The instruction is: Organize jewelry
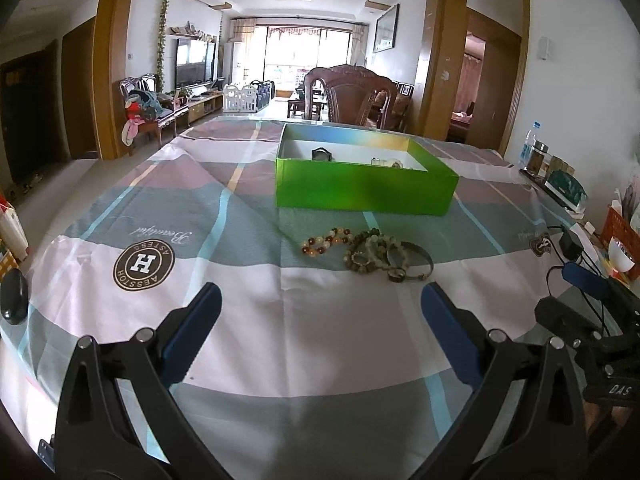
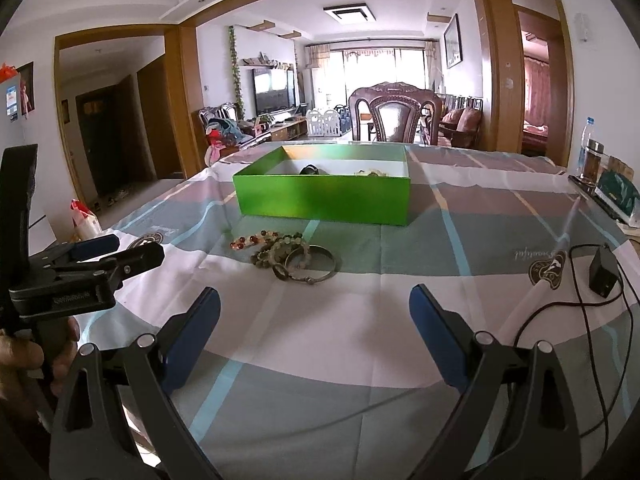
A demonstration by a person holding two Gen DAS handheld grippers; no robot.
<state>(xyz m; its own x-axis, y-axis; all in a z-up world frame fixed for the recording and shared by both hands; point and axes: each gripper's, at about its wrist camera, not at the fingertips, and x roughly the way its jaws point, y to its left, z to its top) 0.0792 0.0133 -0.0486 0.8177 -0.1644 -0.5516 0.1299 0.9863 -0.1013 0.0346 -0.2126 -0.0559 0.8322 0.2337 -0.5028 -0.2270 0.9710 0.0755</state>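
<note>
The plaid tablecloth [image 1: 320,340] fills the view under both claws, and ahead of them sits the green box [image 1: 366,190], long axis crosswise, open top up, a few pieces already lying inside. Between the box and the claws lies the jewelry pile [image 1: 370,254], strung out crosswise: red-and-cream bead bracelet [image 1: 322,242] at its left end, metal bangle [image 2: 316,266] at its right. Left gripper [image 1: 320,304] and right gripper [image 2: 314,306] both hang spread wide, holding nothing.
</note>
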